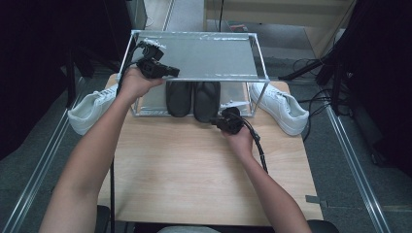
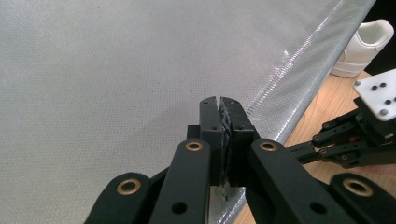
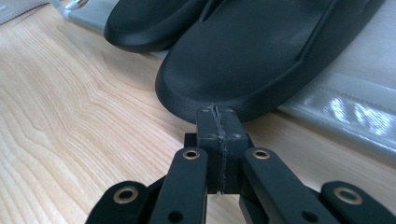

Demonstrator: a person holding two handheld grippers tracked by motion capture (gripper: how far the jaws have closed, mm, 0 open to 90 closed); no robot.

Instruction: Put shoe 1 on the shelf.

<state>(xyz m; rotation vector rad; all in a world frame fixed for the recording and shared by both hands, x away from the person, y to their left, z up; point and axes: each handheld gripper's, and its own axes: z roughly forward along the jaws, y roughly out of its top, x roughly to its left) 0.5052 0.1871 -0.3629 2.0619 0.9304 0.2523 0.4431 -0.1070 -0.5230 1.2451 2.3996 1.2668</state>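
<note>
Already, two black slippers sit on the shoe rack's lower shelf. Right gripper, jaws pressed together, touches the right slipper's heel; left gripper, also closed empty, hovers above the top shelf. Both white sneakers remain on the worktop.

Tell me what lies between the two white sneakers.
In the high view, the shoe rack stands between the white sneakers, with two black slippers on its lower shelf.

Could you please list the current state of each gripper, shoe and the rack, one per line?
Left gripper: jaws shut, empty, over the rack's top shelf.
Right gripper: jaws shut, empty, tips at the heel of the right black slipper.
Black slippers: side by side on the lower shelf.
White sneakers: on the table, one each side of the rack.
Rack: upright, top shelf bare.
</note>
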